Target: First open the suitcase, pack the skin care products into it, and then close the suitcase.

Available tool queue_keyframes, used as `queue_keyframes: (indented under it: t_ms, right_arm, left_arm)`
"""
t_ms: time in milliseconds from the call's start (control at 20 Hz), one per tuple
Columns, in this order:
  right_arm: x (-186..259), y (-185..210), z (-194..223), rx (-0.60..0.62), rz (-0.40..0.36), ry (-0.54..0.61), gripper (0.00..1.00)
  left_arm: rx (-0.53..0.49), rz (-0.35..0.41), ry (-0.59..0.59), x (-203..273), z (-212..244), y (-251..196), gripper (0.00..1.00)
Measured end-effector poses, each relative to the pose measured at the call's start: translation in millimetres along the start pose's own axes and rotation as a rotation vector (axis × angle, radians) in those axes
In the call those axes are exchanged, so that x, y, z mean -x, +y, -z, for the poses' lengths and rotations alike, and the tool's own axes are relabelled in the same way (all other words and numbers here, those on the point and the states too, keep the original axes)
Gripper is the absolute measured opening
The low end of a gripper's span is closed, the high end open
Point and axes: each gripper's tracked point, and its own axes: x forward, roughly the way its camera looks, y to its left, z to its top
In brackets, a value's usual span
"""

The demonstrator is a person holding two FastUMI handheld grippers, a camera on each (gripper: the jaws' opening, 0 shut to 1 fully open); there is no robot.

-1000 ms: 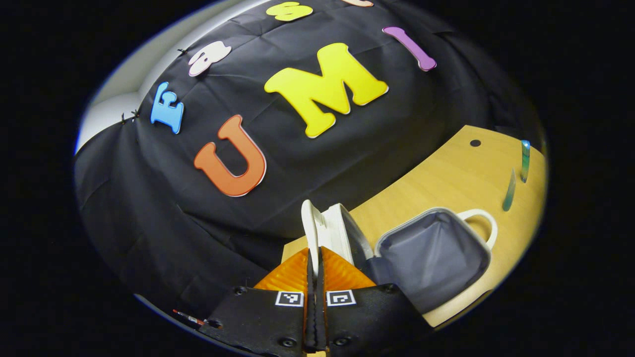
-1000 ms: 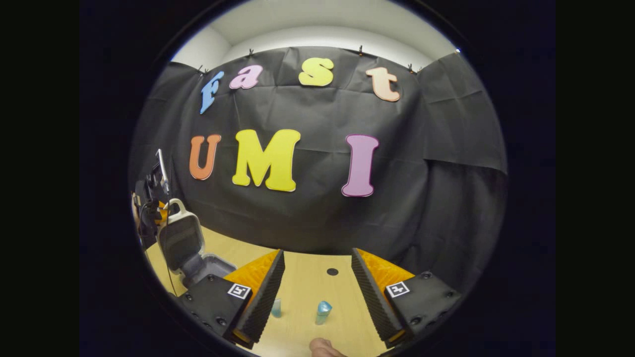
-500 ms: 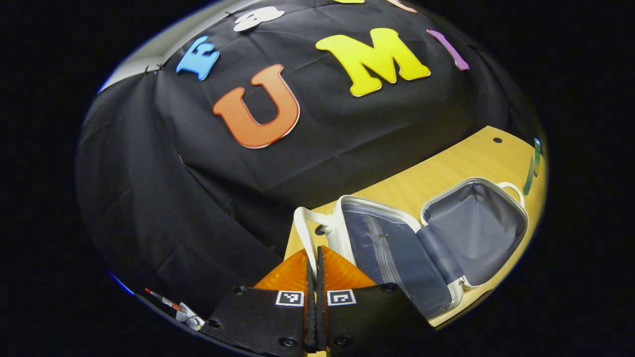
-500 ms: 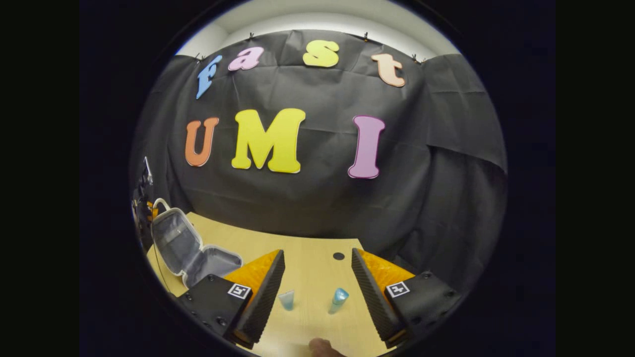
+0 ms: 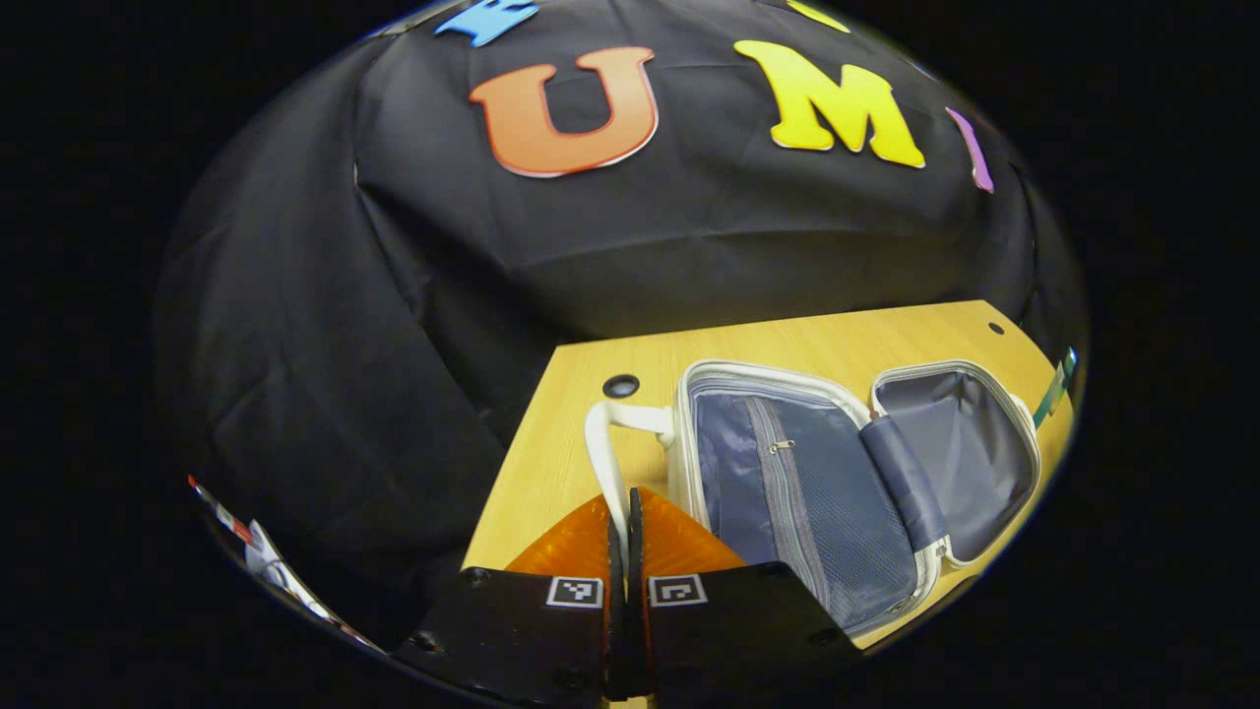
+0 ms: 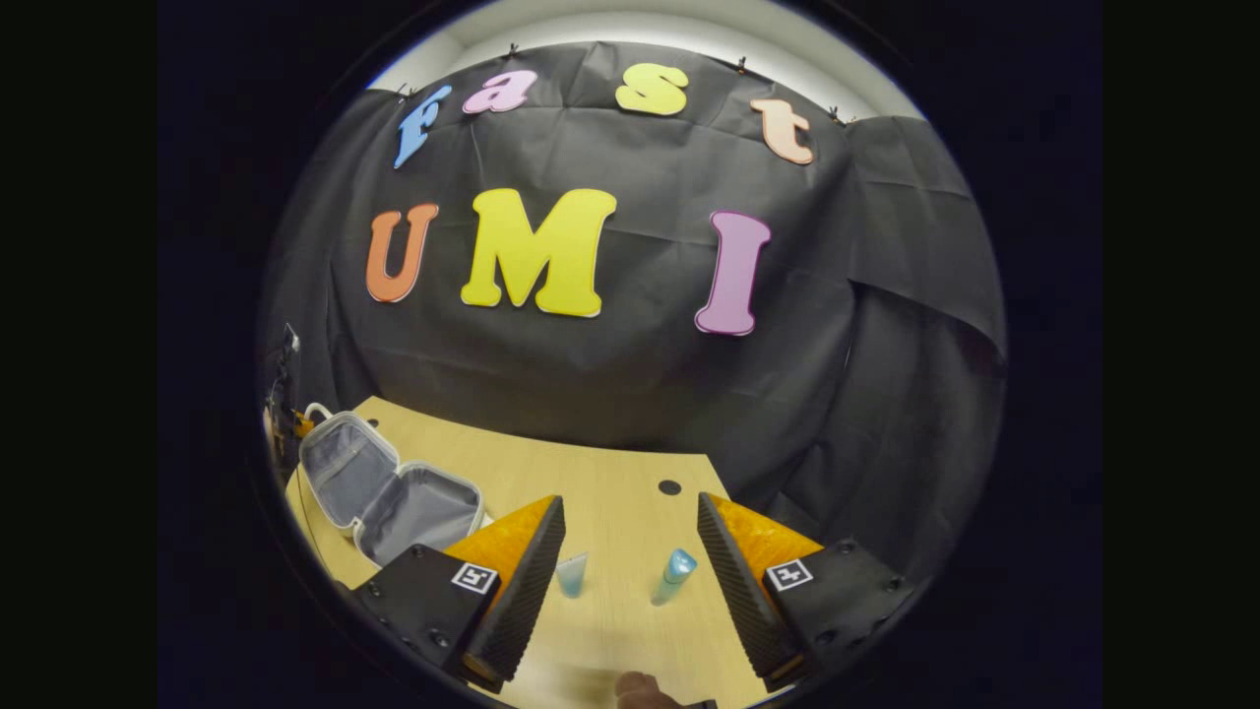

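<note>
Gripping the suitcase's white handle [image 5: 602,463] at lower centre of the left gripper view, the left gripper [image 5: 622,522] has its fingers pressed together on that thin loop. Right of it the suitcase [image 5: 817,492] lies fully open on the table, zipped mesh lining on the near half, plain lining on the far half. In the right gripper view the same case sits at the lower left, and the right gripper [image 6: 630,551] at bottom centre holds its fingers spread wide with nothing between them. Two skin care products stand beyond it: a short tube [image 6: 570,574] and a capped bottle [image 6: 673,577].

The risk, I judge, is tipping: both items are slim and upright (the bottle already leans), so a finger brushing one could knock it over or send it rolling.

The wooden table [image 6: 610,473] is pale, with a dark grommet hole [image 6: 669,487]; black cloth [image 6: 610,364] backs the booth.
</note>
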Motion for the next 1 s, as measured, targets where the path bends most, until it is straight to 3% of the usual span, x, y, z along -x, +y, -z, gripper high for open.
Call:
queue_keyframes:
  t_ms: [500,650,700,800,850,950,1000]
  right_arm:
    - [3,-3,29,0.02,0.038,0.069,0.8]
    - [1,-2,31,0.033,0.043,0.076,0.79]
    - [1,0,31,0.035,0.041,0.077,0.8]
    - [0,6,29,0.045,0.032,0.074,0.8]
    - [0,10,29,0.052,0.024,0.071,0.79]
    - [0,17,28,0.06,0.008,0.067,0.8]
    - [0,21,27,0.062,-0.005,0.064,0.8]
  left_arm:
    - [0.268,0.084,0.081,-43,58,0,0.05]
    - [0.315,0.074,0.087,-47,64,1,0.07]
    - [0.325,0.073,0.085,-47,64,2,0.2]
    - [0.332,0.055,0.073,-46,63,7,0.25]
    - [0.34,0.059,0.067,-44,62,6,0.36]
    - [0.352,0.056,0.05,-39,56,8,0.45]
    - [0.354,0.055,0.045,-35,55,7,0.6]
